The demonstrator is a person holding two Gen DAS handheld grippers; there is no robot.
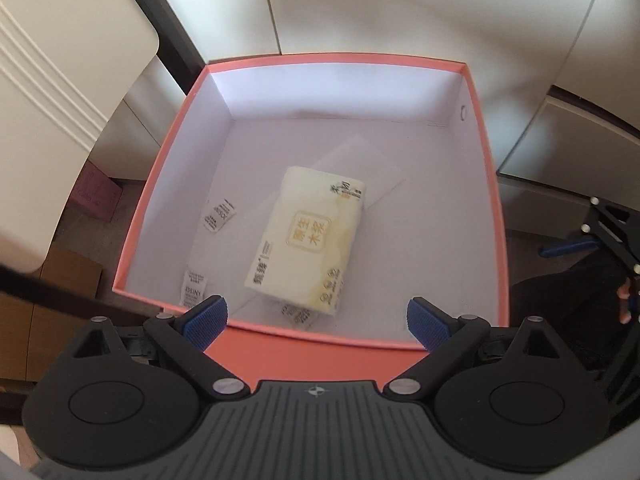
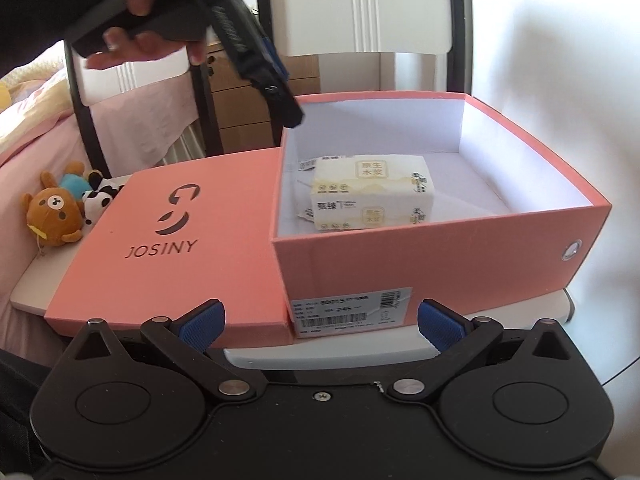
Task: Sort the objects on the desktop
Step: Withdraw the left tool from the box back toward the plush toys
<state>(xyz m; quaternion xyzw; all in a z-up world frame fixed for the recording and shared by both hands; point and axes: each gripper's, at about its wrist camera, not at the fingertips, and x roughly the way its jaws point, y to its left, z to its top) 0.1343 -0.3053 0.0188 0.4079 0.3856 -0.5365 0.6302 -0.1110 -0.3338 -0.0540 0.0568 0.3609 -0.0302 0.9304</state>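
A: Left tool (image 1: 317, 316) state?
B: Spread wide, nothing between its blue pads (image 1: 207, 321). It hangs over the near wall of the open pink shoebox (image 1: 486, 184) and looks down into it. In the right wrist view the same tool reaches over the box's far left corner, with the person's hand (image 2: 140, 8) on its grip.

A: Right tool (image 2: 320, 322)?
B: Also wide and holding nothing. It sits low in front of the box, facing the end wall that carries the barcode label (image 2: 352, 312).

A: Contents of the box?
B: One pack of tissues (image 1: 308, 240), cream wrapper with gold print, lying flat on the box floor, towards the lid side. Small white desiccant sachets (image 1: 218, 214) lie touching or just beside the pack; one is partly tucked under its edge. A sheet of white paper (image 1: 368, 164) lies under the pack.

A: Around the box?
B: The pink lid (image 2: 168, 240), marked JOSINY, lies flat against the box's left side on the white table (image 2: 560, 304). Beyond the lid, a brown plush bear (image 2: 54, 216) and a black-and-white plush toy (image 2: 98, 200). Behind the box, a white chair back (image 2: 360, 4).
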